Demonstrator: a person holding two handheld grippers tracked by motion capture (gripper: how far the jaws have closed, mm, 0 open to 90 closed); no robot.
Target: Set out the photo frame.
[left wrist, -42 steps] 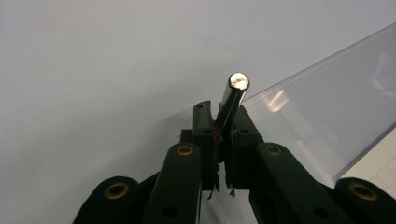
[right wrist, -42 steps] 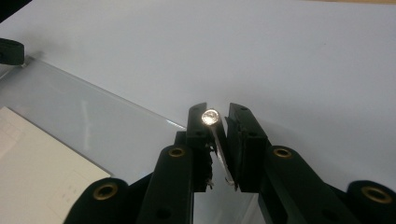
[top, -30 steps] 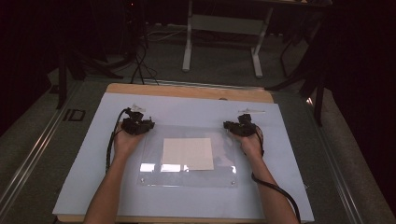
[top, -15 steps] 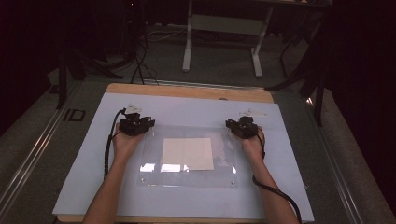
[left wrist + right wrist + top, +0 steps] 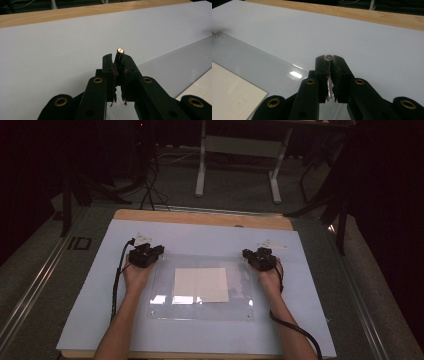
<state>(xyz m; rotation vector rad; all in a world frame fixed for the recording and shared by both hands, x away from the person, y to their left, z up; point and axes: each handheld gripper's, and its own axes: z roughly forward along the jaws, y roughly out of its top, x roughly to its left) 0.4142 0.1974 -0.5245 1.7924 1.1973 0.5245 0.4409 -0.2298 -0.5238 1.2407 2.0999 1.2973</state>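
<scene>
High view: clear acrylic sheet (image 5: 200, 287) lying flat at centre frame on pale blue mat (image 5: 90, 310) covering the table (image 5: 200, 218). White paper (image 5: 201, 284) under the sheet's middle. Left gripper (image 5: 145, 255) at the sheet's upper left corner, right gripper (image 5: 260, 258) at its upper right corner, each held by a hand entering from the bottom edge.

Left gripper view: jaws clenched on a small metal-capped standoff (image 5: 120, 53) at centre frame; sheet edge (image 5: 180, 65) running toward the right.

Right gripper view: jaws clenched on the sheet's corner standoff (image 5: 328, 58) at centre; sheet (image 5: 257, 67) and paper (image 5: 234, 97) at lower left.
</scene>
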